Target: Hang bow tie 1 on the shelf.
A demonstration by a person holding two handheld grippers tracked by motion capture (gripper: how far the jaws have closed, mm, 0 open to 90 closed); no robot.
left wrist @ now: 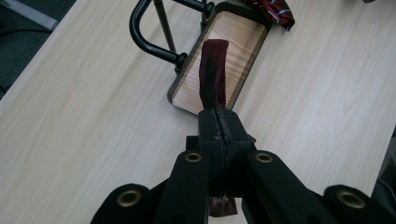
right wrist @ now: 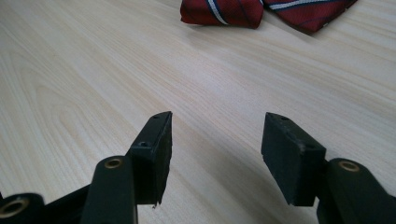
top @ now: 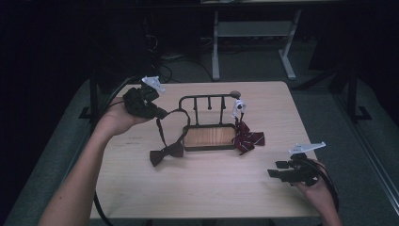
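Lifting the dark bow tie [top: 166, 152] by its strap [top: 161, 123] is the job in hand, and the strap probably has to go over the black rack [top: 207, 100] to hang there. The left gripper [top: 160, 113] has its jaws clenched tight on the strap, which you can see sticking out past the tips in the left gripper view [left wrist: 213, 70]. The bow itself lies on the surface, just left of the rack's wooden tray [top: 209, 137], with the strap running up from it to the jaws.

To do this well, the grip should stay firm, because the strap is thin and soft and could slip out. The lift should be slow and go high enough for the bow to leave the surface and swing free. Then the strap can be brought over the top bar without catching on a peg.

The left hand [top: 117, 117] is raised at the far left of the surface, with the forearm coming in from the near left. The right gripper [top: 277, 169] is low at the near right, well apart from the rack. Its jaws stand wide and hold nothing. A red striped bow tie [top: 247, 137] hangs on the right end of the rack and spreads onto the surface.
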